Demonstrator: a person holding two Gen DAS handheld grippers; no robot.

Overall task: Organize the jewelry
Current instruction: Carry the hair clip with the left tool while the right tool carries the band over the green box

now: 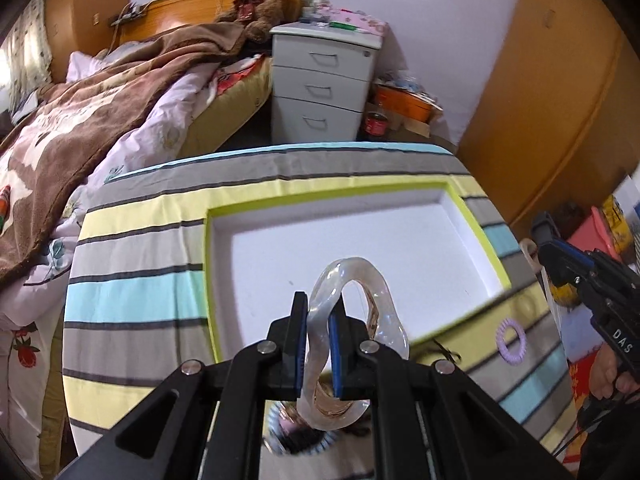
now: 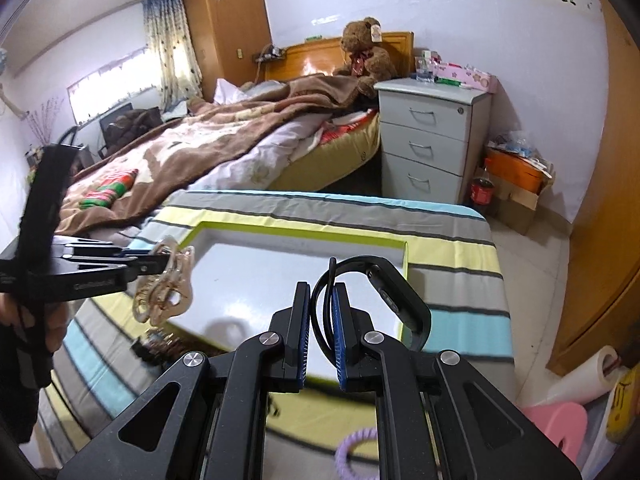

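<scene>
Above the near edge of the white tray (image 1: 360, 240), the left tongs (image 1: 318, 344) are pinching a clear wavy bangle (image 1: 352, 336), gripped across its left limb with the loop standing upright and its long axis running from near to far. The tray itself rests on a striped tabletop (image 1: 140, 300) and lies directly ahead of and below these tongs, its long side running left to right; its floor shows no contents in either view. In the right wrist view the right tongs (image 2: 322, 320) are pinching a black wristband (image 2: 384, 292) by its thin strap end, the thicker body of the band arching out to the right. These tongs also hang over the near half of the tray, toward its right side, while the left tongs sit at the tray's near-left corner. Both loads are therefore already over or at the rim of the tray. Judgement: the coming move is a short lowering and release, and the right tongs are the better placed, being further inside the rim. A purple ring (image 1: 511, 342) lies on the tabletop to the near right, outside the tray, and a small dark beaded item (image 2: 156, 346), partly blurred, lies to the near left.
</scene>
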